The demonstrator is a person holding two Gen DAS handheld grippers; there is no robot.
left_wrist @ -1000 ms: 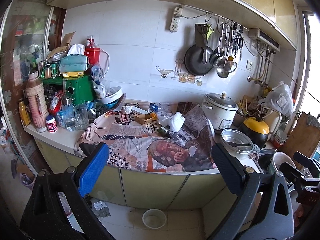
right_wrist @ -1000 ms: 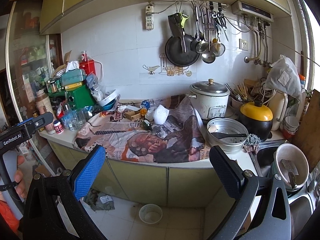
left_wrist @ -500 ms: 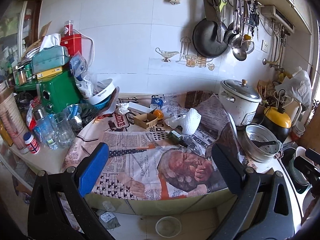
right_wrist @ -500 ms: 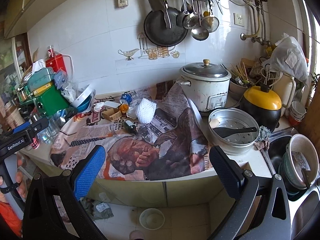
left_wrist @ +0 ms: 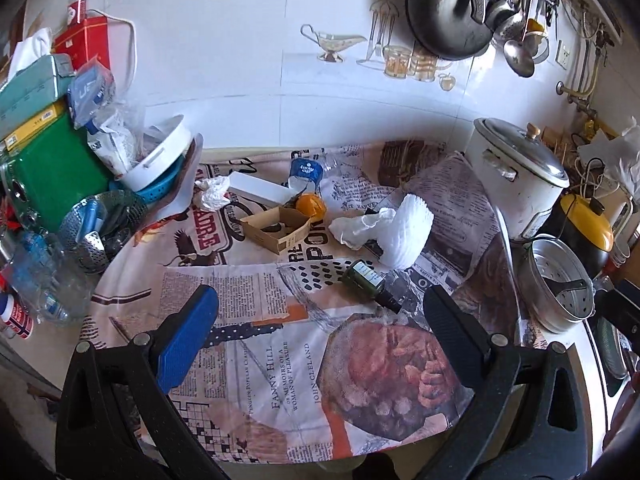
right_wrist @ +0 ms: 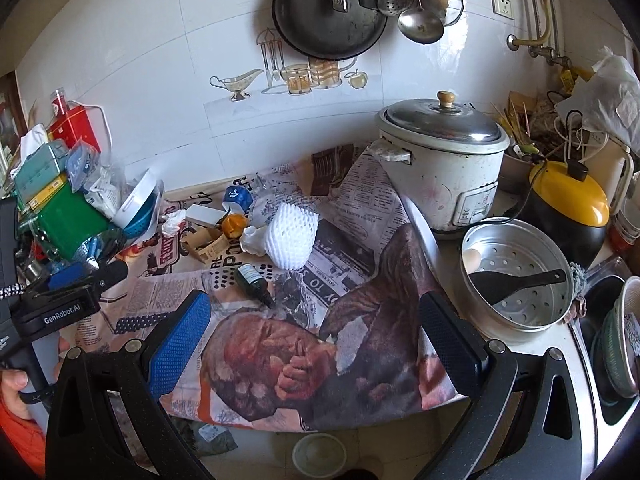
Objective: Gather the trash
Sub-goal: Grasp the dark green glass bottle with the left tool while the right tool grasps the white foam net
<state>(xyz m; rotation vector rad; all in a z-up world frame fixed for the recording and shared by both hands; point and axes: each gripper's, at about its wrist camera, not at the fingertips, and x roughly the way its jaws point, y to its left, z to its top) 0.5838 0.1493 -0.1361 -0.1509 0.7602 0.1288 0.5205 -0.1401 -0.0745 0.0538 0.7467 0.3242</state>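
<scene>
The left gripper, fingers spread, hovers over newspaper before a green bottle.

home kitchen | rice cooker | hung pans | sink

— The cloth on the counter: paper?
— Printed fabric, matt, creased. The foam net is white and soft-meshed, the little box raw cardboard.
— And the bottle?
— Dark glossy glass. The cooker lid and steamer pan are dull metal.
</scene>
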